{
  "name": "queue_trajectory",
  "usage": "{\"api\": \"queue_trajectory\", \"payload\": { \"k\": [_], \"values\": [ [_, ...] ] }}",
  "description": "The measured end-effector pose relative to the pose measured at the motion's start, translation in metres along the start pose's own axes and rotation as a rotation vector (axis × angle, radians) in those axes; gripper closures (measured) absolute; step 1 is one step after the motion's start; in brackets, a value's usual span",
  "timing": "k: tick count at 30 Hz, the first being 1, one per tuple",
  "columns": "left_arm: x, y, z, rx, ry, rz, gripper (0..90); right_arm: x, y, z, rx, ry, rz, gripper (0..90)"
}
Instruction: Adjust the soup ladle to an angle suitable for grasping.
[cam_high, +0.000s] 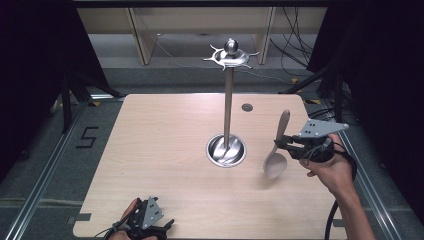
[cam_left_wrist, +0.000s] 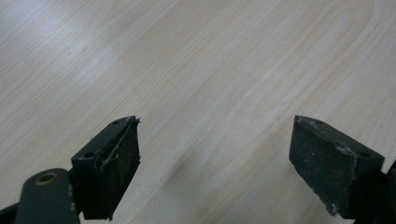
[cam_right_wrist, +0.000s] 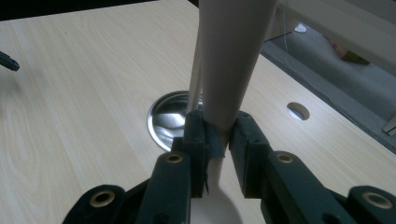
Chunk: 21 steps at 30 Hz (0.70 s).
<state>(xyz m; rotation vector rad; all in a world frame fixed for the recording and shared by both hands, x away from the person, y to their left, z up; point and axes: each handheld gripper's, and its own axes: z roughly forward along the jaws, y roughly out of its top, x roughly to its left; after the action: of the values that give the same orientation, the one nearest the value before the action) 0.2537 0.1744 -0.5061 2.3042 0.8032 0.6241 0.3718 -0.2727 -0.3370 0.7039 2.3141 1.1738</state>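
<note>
We hold a pale wooden spoon (cam_high: 279, 148) in our right gripper (cam_high: 281, 145), jaws clamped on the narrow neck of the handle just above the bowl. In the right gripper view the two black pads pinch the handle (cam_right_wrist: 231, 70) from either side, and the bowl (cam_right_wrist: 215, 207) hangs below them. In the high view the spoon stands nearly upright, handle tip up and leaning slightly away from us, bowl down and clear of the table (cam_high: 160, 150), with a faint shadow on the wood beneath it.

The spoon sits over the right part of the tabletop, near the right edge and to the right of the metal stand (cam_high: 228, 100). That stand has a round steel base (cam_high: 226, 150) set mid-table, a thin upright pole, and a spoked hanger ring (cam_high: 230, 56) at the top. Between spoon and pole we see a band of bare wood, so the two are apart. A small round hole (cam_high: 247, 107) lies in the tabletop behind the spoon, toward the far edge.

Our left gripper (cam_high: 150, 225) rests at the near edge, left of centre, well apart from the stand. In the left gripper view its jaws stand wide, nothing between them, bare wood below. The whole left half of the table lies open.
</note>
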Motion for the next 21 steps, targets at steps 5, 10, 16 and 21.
{"api": "queue_trajectory", "payload": {
  "k": [5, 10, 16, 21],
  "values": [
    [0.0, 0.0, 0.0, 0.0, 0.0, 0.001, 15.7, -0.002, 0.007, 0.001, 0.016, 0.002, -0.005, 77.4],
    [0.0, 0.0, 0.001, -0.002, -0.004, 0.0, 15.7, -0.002, 0.015, 0.003, 0.024, 0.007, -0.018, 77.3],
    [-0.001, 0.0, 0.0, 0.003, -0.018, 0.005, 15.7, -0.003, 0.02, 0.006, 0.019, -0.001, -0.026, 77.3],
    [0.001, 0.003, 0.0, -0.012, -0.022, 0.041, 15.6, -0.003, 0.025, 0.005, 0.03, -0.004, -0.017, 77.3]
  ]
}}
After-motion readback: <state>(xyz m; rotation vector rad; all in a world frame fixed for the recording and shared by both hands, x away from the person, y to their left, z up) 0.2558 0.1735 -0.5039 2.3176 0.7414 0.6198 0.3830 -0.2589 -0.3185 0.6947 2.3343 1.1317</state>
